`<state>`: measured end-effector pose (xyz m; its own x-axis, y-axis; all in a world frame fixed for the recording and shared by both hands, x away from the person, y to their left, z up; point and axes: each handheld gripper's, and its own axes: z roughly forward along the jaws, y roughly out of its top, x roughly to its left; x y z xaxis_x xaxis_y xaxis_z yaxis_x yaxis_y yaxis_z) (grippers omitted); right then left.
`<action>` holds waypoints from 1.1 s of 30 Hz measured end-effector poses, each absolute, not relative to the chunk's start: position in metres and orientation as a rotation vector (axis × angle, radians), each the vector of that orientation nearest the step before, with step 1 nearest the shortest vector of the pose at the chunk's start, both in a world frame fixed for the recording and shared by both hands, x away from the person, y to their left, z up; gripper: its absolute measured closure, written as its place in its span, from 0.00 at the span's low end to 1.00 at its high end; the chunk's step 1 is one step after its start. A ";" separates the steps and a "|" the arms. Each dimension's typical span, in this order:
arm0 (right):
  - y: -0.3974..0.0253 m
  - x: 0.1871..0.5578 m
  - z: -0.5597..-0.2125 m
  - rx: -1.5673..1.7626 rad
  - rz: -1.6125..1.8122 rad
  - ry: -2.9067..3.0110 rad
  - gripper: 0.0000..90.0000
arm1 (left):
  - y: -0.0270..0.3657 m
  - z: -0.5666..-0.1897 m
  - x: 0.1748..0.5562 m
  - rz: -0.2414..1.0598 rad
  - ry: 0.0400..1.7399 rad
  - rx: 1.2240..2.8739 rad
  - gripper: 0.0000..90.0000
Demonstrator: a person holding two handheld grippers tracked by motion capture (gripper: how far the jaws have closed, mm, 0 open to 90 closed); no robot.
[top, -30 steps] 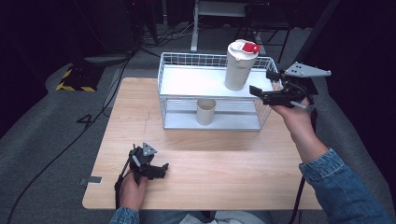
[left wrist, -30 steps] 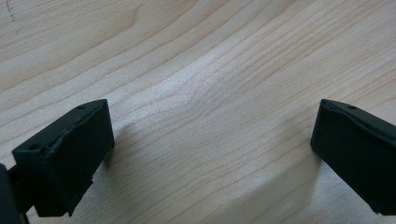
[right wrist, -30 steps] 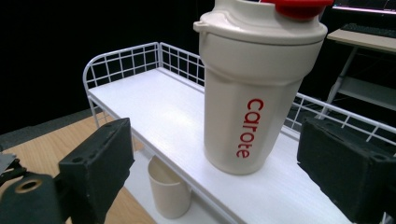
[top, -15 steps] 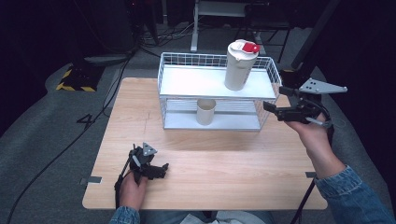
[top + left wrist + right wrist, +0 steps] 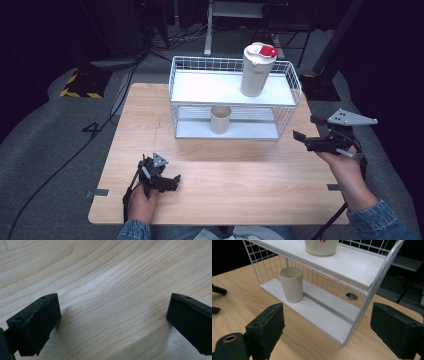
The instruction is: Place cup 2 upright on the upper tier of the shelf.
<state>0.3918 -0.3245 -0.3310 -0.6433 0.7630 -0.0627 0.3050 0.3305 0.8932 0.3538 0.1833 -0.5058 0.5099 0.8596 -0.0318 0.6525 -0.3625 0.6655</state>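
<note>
- Near edge of table (image 5: 240, 195), left of centre: left gripper (image 5: 167, 181) resting low on the wood, jaws wide, nothing between.
- Right edge, mid-depth: right gripper (image 5: 306, 135) held just above the surface, jaws wide and empty, aimed at wire shelf rack (image 5: 295, 80).
- Far half, lower shelf: small beige cup (image 5: 220, 119) upright, well apart from both grippers. Likely light, rigid, smooth; best pinched across the rim or upper wall, front approach.
- Upper shelf, right end: tall lidded tumbler (image 5: 256, 70), red tab on lid. Probably heavier, tippy; grip mid-body.
</note>
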 end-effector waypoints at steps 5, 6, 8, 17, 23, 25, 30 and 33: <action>-0.328 0.386 -0.349 0.956 1.224 2.147 0.14 | 0.183 -0.506 0.354 0.430 1.230 2.130 0.00; -0.329 0.384 -0.353 0.960 1.209 2.149 0.14 | 0.183 -0.506 0.354 0.430 1.231 2.130 0.00; -0.331 0.382 -0.362 0.967 1.191 2.158 0.14 | 0.183 -0.506 0.354 0.430 1.230 2.130 0.00; -0.335 0.372 -0.409 1.048 1.123 2.210 0.14 | 0.183 -0.506 0.354 0.430 1.231 2.130 0.00; -0.339 0.369 -0.436 1.101 1.110 2.229 0.14 | 0.183 -0.506 0.354 0.429 1.230 2.130 0.00; -0.340 0.367 -0.447 1.118 1.093 2.234 0.14 | 0.183 -0.506 0.354 0.430 1.230 2.129 0.00; -0.342 0.363 -0.471 1.138 1.051 2.250 0.14 | 0.183 -0.506 0.354 0.429 1.230 2.130 0.00; -0.343 0.362 -0.482 1.155 1.033 2.259 0.14 | 0.183 -0.506 0.354 0.429 1.231 2.129 0.00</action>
